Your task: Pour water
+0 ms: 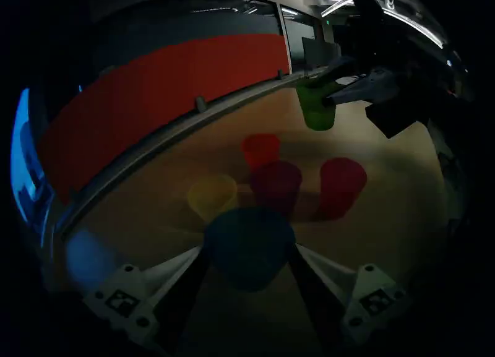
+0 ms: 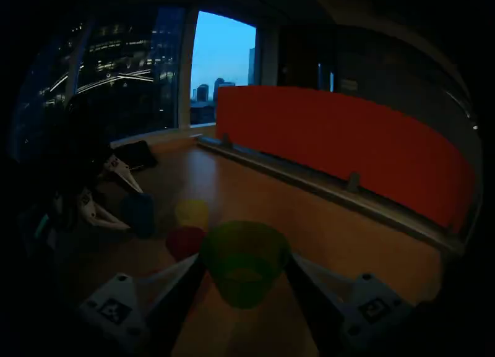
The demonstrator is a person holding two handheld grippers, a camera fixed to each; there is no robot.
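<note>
Wooden table (image 1: pixel 396 190) before a red partition (image 1: pixel 173 91), dim light. Left gripper (image 1: pixel 249 250) clasps an upright blue cup (image 1: pixel 249 233) just beside a yellow cup (image 1: pixel 212 196), maroon cup (image 1: pixel 276 187) and red cups (image 1: pixel 340 187). Right gripper (image 2: pixel 243 261) clasps a green cup (image 2: pixel 244 276), well apart from that cluster.

Light-brown wooden tabletop (image 1: pixel 396 171), bounded along one long edge by a grey rail (image 1: pixel 185 125) carrying an upright red partition panel (image 1: pixel 173 91). Standing upright on the wood, grouped closely: a translucent yellow plastic cup (image 1: pixel 212 196), a red plastic cup (image 1: pixel 260 150) behind a dark maroon plastic cup (image 1: pixel 276 185), and a second red plastic cup (image 1: pixel 340 187) just beside the maroon one. A flat black object (image 2: pixel 133 154) lies toward the window end.
</note>
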